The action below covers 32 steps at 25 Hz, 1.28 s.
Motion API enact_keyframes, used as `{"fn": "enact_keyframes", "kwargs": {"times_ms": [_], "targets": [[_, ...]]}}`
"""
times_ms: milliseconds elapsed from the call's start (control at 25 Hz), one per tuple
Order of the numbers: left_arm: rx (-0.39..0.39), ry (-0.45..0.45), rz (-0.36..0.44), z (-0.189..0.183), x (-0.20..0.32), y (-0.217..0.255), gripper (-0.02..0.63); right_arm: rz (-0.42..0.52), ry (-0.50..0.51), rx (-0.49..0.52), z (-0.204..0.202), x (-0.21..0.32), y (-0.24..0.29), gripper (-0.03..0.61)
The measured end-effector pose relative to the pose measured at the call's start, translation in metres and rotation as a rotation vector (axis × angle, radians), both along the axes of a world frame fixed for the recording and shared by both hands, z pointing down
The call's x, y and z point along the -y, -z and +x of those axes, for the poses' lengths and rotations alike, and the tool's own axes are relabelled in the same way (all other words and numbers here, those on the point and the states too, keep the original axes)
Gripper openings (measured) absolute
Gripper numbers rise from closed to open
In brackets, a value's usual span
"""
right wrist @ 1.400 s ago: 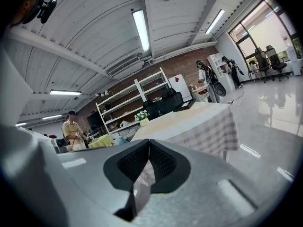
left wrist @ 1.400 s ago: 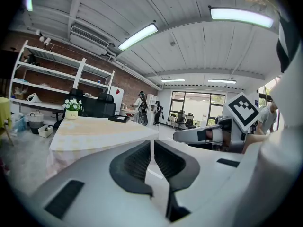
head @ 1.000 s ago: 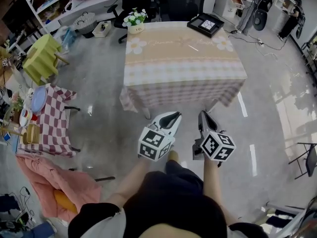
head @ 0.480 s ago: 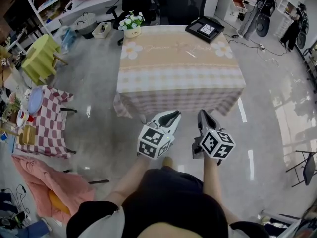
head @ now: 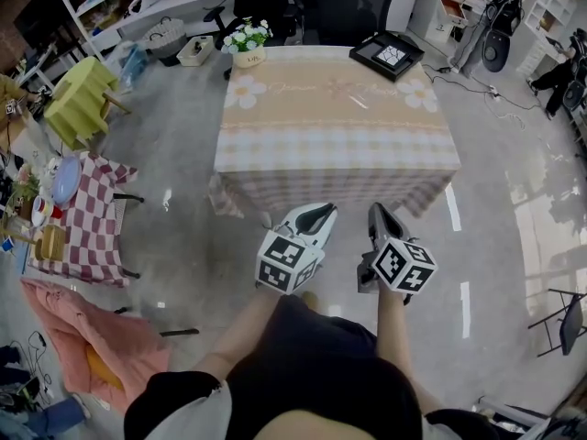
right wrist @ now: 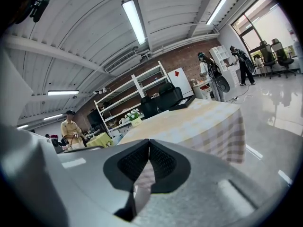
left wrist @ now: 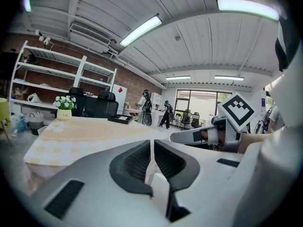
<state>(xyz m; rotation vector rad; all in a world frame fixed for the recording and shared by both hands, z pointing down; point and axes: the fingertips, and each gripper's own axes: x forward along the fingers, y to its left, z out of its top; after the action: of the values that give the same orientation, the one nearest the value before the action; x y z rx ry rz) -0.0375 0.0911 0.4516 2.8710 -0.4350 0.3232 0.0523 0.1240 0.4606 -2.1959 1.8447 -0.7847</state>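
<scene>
Hovering side by side above the grey floor (head: 183,236), the left gripper (head: 316,212) and right gripper (head: 377,211) each have their jaws pressed together on nothing, near a table (head: 335,145) in a checked cloth, with a flower pot (head: 245,44) and black tray (head: 392,56) at its far edge.

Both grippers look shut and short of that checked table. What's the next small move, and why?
Probably a step toward the table. The left gripper and right gripper have jaws together on nothing and hang over the floor, short of its near edge; the flower pot and black tray sit along its far edge.
</scene>
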Motion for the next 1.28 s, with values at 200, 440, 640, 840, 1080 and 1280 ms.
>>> {"fn": "enact_keyframes", "kwargs": {"times_ms": [200, 440, 640, 840, 1080, 1280], "targets": [[0.002, 0.001, -0.008, 0.001, -0.002, -0.003, 0.032, 0.004, -0.007, 0.006, 0.003, -0.003, -0.001, 0.005], [0.009, -0.004, -0.004, -0.002, -0.007, -0.003, 0.032, 0.001, -0.029, 0.025, 0.004, -0.013, -0.005, 0.005], [0.007, 0.005, -0.001, -0.006, -0.002, -0.001, 0.032, -0.01, -0.033, 0.039, 0.002, -0.014, -0.011, 0.005], [0.009, 0.013, -0.012, -0.005, 0.004, -0.005, 0.032, -0.015, -0.03, 0.04, 0.003, -0.01, -0.014, 0.005], [0.006, -0.017, -0.004, 0.009, 0.017, -0.003, 0.032, -0.001, -0.047, 0.035, 0.014, 0.005, -0.01, 0.005], [-0.008, -0.032, 0.004, 0.027, 0.033, 0.004, 0.032, -0.01, -0.056, 0.034, 0.029, 0.02, -0.011, 0.005]]}}
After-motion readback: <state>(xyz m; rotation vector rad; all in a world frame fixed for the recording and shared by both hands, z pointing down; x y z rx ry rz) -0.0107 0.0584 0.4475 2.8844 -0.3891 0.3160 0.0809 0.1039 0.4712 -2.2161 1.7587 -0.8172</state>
